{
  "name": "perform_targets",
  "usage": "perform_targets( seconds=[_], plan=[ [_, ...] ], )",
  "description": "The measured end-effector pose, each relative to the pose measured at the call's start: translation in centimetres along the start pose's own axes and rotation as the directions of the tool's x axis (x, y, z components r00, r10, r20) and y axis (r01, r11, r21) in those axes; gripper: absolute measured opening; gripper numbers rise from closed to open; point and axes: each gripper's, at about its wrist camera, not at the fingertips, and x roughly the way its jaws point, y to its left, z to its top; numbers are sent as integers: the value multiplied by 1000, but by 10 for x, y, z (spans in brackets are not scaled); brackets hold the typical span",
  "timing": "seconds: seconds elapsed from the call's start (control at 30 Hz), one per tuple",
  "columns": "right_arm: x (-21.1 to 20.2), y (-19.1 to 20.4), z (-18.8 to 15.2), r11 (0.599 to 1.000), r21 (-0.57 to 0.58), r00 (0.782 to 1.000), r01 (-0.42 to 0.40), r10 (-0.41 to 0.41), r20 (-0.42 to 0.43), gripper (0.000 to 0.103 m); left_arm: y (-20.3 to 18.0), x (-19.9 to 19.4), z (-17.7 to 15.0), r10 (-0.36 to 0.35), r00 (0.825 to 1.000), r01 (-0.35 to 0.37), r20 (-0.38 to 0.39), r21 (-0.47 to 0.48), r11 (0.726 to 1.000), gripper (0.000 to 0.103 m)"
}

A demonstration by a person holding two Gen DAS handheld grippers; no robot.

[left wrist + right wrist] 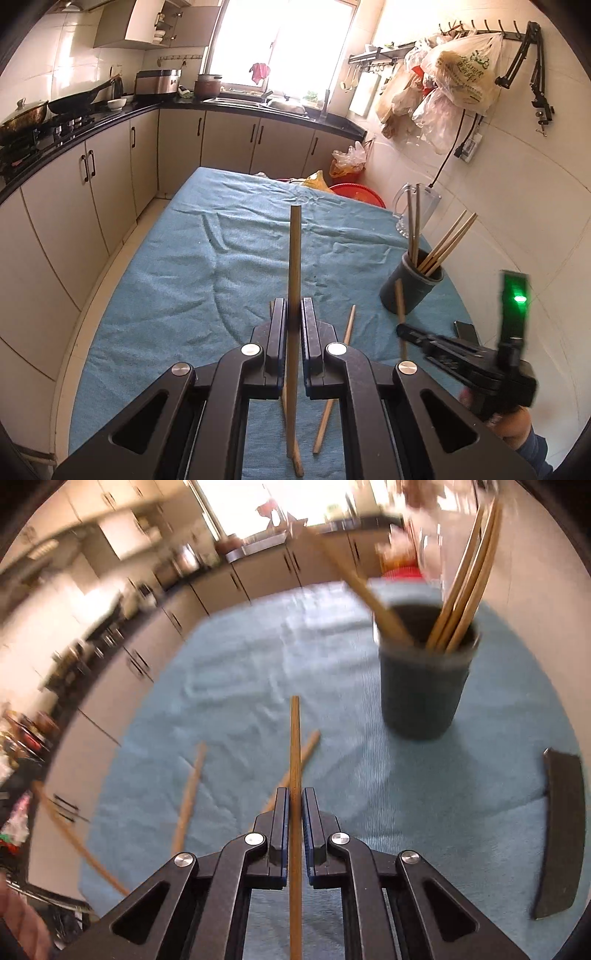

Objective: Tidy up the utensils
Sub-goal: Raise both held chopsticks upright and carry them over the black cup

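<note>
Left gripper: pressed together on a chopstick, which stands upright between the pads, tip above the cloth.
Right gripper: pinching a second chopstick that runs straight out along the fingers; view blurred. In the left wrist view it shows at the right edge, stick in its tip, with a green light on its body.
Holder: dark round cup on the right side of the counter, just beyond the right gripper.
In holder: several chopsticks lean against the right rim; more lean to the left rim.
Loose sticks: two lie on the cloth left of the right gripper's chopstick, apart from the holder; one more passes under the left gripper.
Cloth: blue, wrinkled, covers the counter.
Dark flat object: on the cloth at right, near the holder; cannot tell what it is.
Jug: clear, behind the holder by the wall.
</note>
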Motion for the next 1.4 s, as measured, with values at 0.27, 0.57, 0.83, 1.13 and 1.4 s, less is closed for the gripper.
perform_targets(
  seconds=[0.27, 0.57, 0.83, 1.13, 1.4],
  plan=[
    [-66, 14, -15, 997, -52, 964, -59, 71, 256, 7, -15, -11, 2, -11, 1000, 10, 22, 27, 1000, 6],
    [-94, 11, -24, 997, -45, 935, -69, 80, 345, 7, -24, -14, 1, -13, 1000, 12, 25, 40, 999, 6],
    [-109, 2, -22, 998, -13, 923, -68, 68, 380, 7, -27, -13, 1, -21, 1000, 20, 21, 49, 999, 6],
    [-121, -11, -20, 998, 26, 908, -60, 44, 417, 7, -34, -12, 2, -31, 999, 30, 13, 61, 998, 6],
    [-134, -27, -16, 996, 71, 891, -52, 14, 455, 7, -46, -11, 7, -50, 999, 49, 7, 87, 995, 6]
  ],
)
